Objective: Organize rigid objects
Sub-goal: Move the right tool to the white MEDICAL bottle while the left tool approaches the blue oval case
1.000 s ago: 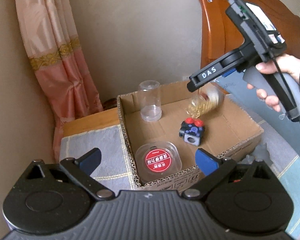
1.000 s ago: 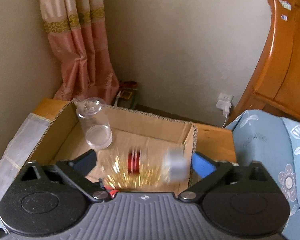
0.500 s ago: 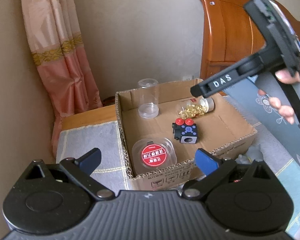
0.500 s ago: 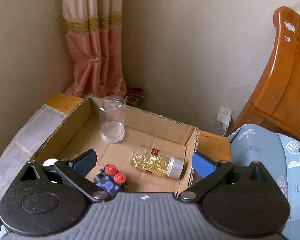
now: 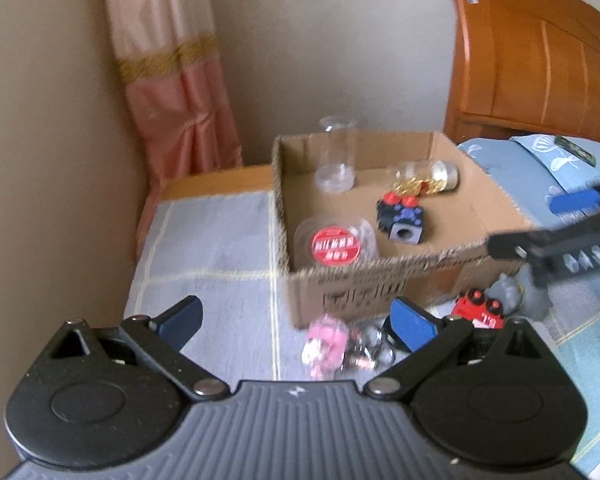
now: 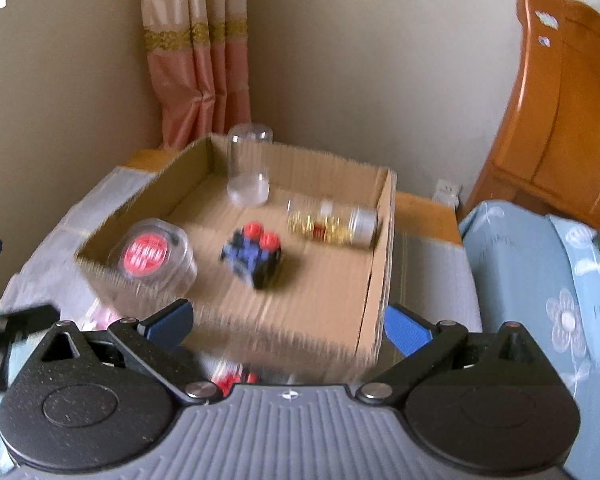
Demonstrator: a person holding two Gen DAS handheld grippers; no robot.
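An open cardboard box (image 5: pixel 380 276) (image 6: pixel 374 280) stands on the grey cloth. It holds an upright clear jar (image 5: pixel 336 160) (image 6: pixel 249 168), a capsule bottle (image 5: pixel 424 178) (image 6: pixel 332 224) lying on its side, a black cube with red buttons (image 5: pixel 402 220) (image 6: pixel 254 256) and a round red-labelled tub (image 5: pixel 334 244) (image 6: pixel 150 256). My left gripper (image 5: pixel 296 320) hangs open and empty before the box, above a pink toy (image 5: pixel 326 344). My right gripper (image 6: pixel 287 326) (image 5: pixel 522 224) is open and empty at the box's near right corner.
Loose items lie in front of the box: shiny rings (image 5: pixel 370 350), a red toy (image 5: pixel 480 310) (image 6: pixel 232 380) and a grey figure (image 5: pixel 516 288). A wooden headboard (image 5: pixel 520 60) and blue floral bedding (image 6: pixel 540 264) are to the right, a pink curtain (image 5: pixel 172 80) at the back left.
The capsule bottle dropped from between the right fingers and now lies in the box. Both grippers drew back toward the near side; the right one sank to the box's front corner.
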